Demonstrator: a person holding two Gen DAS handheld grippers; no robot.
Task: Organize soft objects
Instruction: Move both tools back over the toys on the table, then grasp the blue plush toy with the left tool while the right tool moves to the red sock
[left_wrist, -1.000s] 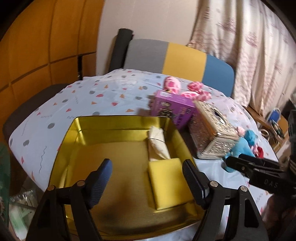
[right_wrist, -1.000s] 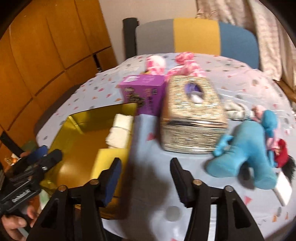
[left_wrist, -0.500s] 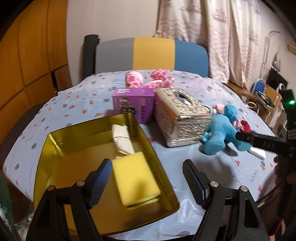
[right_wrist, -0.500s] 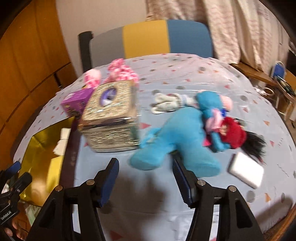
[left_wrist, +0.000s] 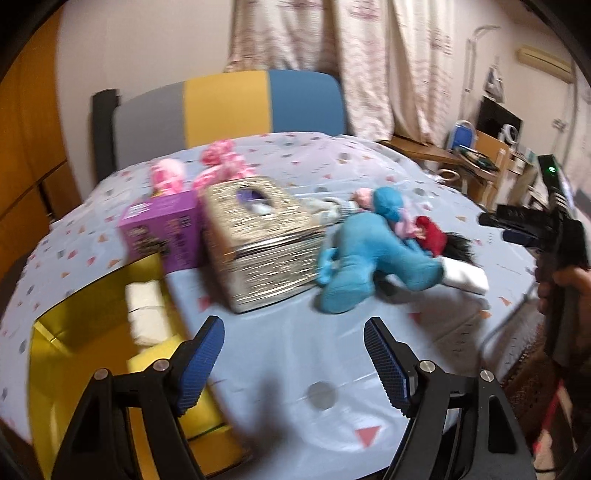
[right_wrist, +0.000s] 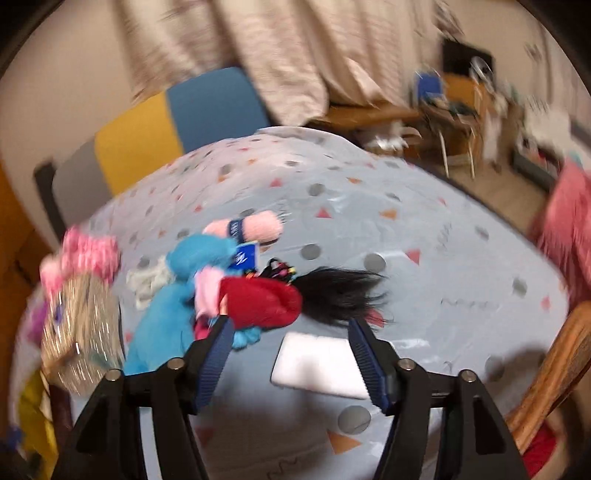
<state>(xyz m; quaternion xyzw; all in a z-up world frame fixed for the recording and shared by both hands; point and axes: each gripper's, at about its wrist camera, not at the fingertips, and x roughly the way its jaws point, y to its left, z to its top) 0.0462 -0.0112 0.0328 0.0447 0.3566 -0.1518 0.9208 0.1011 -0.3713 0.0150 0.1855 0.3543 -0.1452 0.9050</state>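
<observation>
Nearest in the left wrist view, the left gripper (left_wrist: 294, 360) hangs over the tablecloth (left_wrist: 288, 354) with its jaws spread wide and nothing between them. At 9 o'clock from it sits the gold tray (left_wrist: 44, 354), its near edge cut off by the gripper arm; inside lie a yellow sponge (left_wrist: 162, 360), half hidden behind the left finger, and a white cloth (left_wrist: 146, 314) beyond it. Toward 12 o'clock stands the silver tissue box (left_wrist: 264, 240), with a purple box (left_wrist: 164, 232) touching its left side. At 1 o'clock the blue plush (left_wrist: 364, 254) lies against the tissue box, a red-capped doll (left_wrist: 430, 236) on top of it.

In the blurred right wrist view, the right gripper (right_wrist: 291, 354) is also open and empty. A white pad (right_wrist: 319, 363) lies flat between its fingers, partly covered by the right one. Just past the tips are the doll's red cap (right_wrist: 262, 301) and black hair (right_wrist: 340, 291), then the blue plush (right_wrist: 166, 314) at 10 o'clock, then a pink roll (right_wrist: 258, 227). The pink toys (right_wrist: 86, 258) at far left are too smeared to identify. The striped chair (right_wrist: 147, 136) stands behind the table.
</observation>
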